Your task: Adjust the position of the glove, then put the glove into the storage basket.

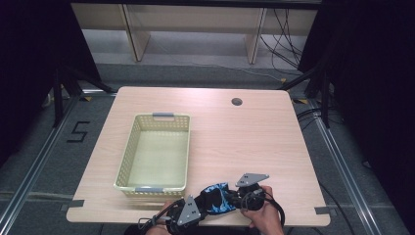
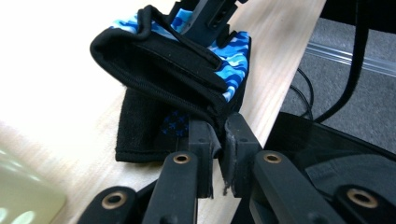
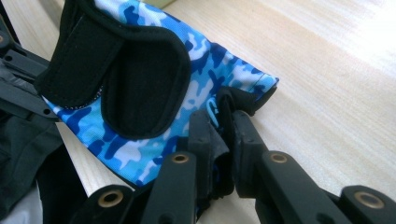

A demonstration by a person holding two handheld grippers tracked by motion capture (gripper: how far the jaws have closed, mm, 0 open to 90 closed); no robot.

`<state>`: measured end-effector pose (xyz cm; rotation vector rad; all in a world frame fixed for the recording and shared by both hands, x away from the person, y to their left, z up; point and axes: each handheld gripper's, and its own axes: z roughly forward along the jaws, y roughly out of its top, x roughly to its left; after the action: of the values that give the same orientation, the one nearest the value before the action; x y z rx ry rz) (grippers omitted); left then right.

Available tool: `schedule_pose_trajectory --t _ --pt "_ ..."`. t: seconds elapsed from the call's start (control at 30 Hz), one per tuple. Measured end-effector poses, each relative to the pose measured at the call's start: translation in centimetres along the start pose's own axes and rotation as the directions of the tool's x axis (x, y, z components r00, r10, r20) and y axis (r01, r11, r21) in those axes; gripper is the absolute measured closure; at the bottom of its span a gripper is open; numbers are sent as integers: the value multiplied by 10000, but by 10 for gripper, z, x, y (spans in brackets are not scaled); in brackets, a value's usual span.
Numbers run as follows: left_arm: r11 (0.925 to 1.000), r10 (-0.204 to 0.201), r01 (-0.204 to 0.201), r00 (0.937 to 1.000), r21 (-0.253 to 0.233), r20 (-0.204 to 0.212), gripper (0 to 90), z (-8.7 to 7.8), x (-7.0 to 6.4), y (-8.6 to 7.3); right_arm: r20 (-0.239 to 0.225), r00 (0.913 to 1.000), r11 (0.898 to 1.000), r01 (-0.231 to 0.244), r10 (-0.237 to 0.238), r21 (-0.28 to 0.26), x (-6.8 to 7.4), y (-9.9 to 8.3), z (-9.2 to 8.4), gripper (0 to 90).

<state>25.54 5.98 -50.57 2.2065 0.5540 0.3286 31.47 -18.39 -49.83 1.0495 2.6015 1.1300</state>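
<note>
Blue camouflage glove pinched at opposite edges by left gripper and right gripper. Glove's fingers hidden in folds; table edge just beneath both.

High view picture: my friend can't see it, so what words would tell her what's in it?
Two hand-held grippers, left gripper and right gripper, pinch a blue camouflage glove between them at the near edge of a wooden table. An empty pale yellow basket sits on the table to the left of the glove.
</note>
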Motion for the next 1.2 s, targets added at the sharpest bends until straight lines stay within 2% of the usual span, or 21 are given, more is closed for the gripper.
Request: schedule_pose_trajectory --t 0.07,0.1,0.13,0.17,0.2,0.23,0.27,0.3,0.43,0.47,0.53,0.57,0.6,0.67,0.7,0.77,0.83,1.0,1.07,1.1,1.2 --pt "10000 26 -26 10000 16 -4 825 -1 0 0 5 10000 9999 46 -46 113 0 1 -2 816" --pt "9997 193 -192 9998 -169 55 825 0 0 0 -14 10000 9999 80 -79 87 0 1 -2 816" --pt "9997 -92 93 10000 -223 14 825 0 -1 0 -56 9999 9999 106 -106 88 0 1 -3 816" --pt "9995 251 -252 9997 -204 -60 826 -3 1 2 -53 10000 10000 32 -32 -60 1 2 -4 817" --pt "9995 251 -252 9997 -204 -60 826 -3 1 2 -53 10000 10000 32 -32 -60 1 2 -4 817" --pt "9994 -42 40 10000 -346 -61 826 -5 -1 3 -97 9999 9999 58 -59 -108 1 3 -6 817" --pt "9988 -99 98 9999 -486 -20 826 -5 -1 3 -87 9999 9997 114 -116 -222 1 4 -8 817" --pt "9996 54 -57 9999 -276 -119 826 -9 0 5 -102 9999 9993 38 -42 -374 2 6 -10 818" --pt "9964 -93 80 9998 -844 -150 826 -14 1 8 -112 9998 9983 157 -163 -559 4 14 -19 818" --pt "9975 73 -88 9997 -706 -212 826 -18 3 11 -93 9997 9974 235 -242 -678 4 16 -20 818" --pt "9947 -238 217 9995 -1009 -199 826 -21 1 12 -183 9995 9969 236 -251 -749 5 18 -24 818" --pt "9964 -57 43 9999 -850 -158 826 -25 2 14 -240 9994 9966 243 -262 -785 5 20 -27 819" --pt "9937 -81 60 9998 -1122 -181 826 -26 2 15 -160 9995 9955 250 -266 -916 7 21 -29 818" --pt "9915 -231 211 9996 -1287 -137 826 -30 0 18 -171 9993 9951 302 -320 -938 9 25 -36 819" --pt "9915 3 -22 9999 -1304 -150 826 -33 1 20 -80 9991 9938 398 -409 -1038 12 29 -42 819" --pt "9892 -289 275 9996 -1438 -76 826 -38 0 23 -132 9996 9946 239 -254 -1011 15 31 -44 819" --pt "9877 40 -70 9998 -1563 -191 825 -48 3 28 -186 9985 9936 495 -516 -1019 17 39 -51 819" --pt "9846 -200 161 9996 -1739 -207 824 -60 10 34 -262 9988 9921 390 -424 -1192 21 52 -60 819" --pt "9818 -281 215 9991 -1886 -321 824 -67 13 37 -228 9984 9916 481 -512 -1200 25 61 -62 819" --pt "9809 -264 167 9985 -1937 -472 823 -73 16 39 -131 9971 9888 729 -753 -1300 27 70 -64 819" --pt "9794 -250 122 9978 -2017 -607 823 -79 21 41 -132 9967 9892 780 -803 -1245 30 79 -63 819"
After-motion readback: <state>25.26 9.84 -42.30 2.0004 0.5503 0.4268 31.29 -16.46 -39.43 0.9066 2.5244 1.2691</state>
